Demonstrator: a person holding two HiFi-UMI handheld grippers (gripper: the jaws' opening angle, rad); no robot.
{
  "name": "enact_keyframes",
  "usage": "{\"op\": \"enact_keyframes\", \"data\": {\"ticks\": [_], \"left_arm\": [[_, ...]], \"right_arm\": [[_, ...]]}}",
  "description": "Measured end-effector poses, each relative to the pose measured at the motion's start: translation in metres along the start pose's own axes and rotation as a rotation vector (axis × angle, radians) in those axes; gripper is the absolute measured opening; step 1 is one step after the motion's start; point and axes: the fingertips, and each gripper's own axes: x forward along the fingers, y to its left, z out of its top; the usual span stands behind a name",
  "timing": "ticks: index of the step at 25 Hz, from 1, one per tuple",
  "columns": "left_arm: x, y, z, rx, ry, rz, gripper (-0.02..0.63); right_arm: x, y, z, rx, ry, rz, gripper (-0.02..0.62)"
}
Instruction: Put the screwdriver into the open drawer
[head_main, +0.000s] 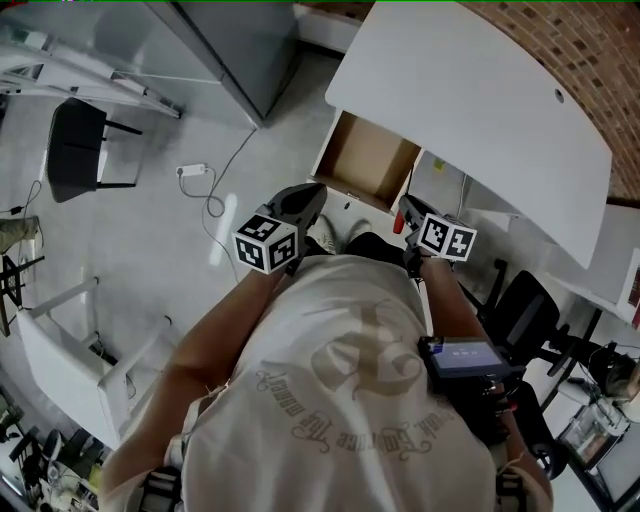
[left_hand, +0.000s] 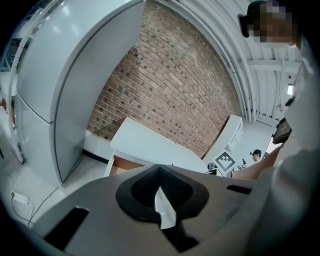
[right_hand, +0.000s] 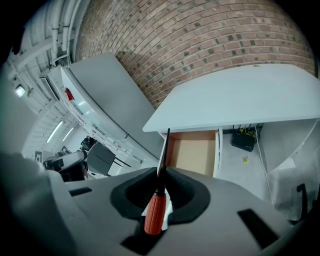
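Note:
My right gripper is shut on the screwdriver. Its orange-red handle sits between the dark pads and its black shaft points up toward the open drawer. In the head view the drawer stands pulled out from under the white desk, its brown bottom bare. The right gripper hovers just short of the drawer's front, a bit of red handle showing. My left gripper is level with it to the left, its jaws together with nothing in them.
A tall grey cabinet stands left of the desk, against the brick wall. A white power strip with its cable lies on the floor, near a black chair. An office chair is at the right, a white shelf at lower left.

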Motion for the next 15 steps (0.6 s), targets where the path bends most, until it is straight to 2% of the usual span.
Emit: {"op": "enact_keyframes", "data": {"ticks": [7,12,15], "left_arm": [[-0.004,0.013,-0.016,-0.029,0.031,0.038,0.018],[0.0,0.022,-0.025,-0.046,0.065,0.045,0.018],[0.013,0.038,-0.026,-0.051,0.098,0.042,0.018]], "right_arm": [[0.033,-0.009,-0.011,0.034,0.077,0.012,0.067],[0.059,-0.03,-0.019,0.086,0.116,-0.063,0.067],[0.085,-0.038,-0.016,0.136,0.122,-0.075,0.067]]}}
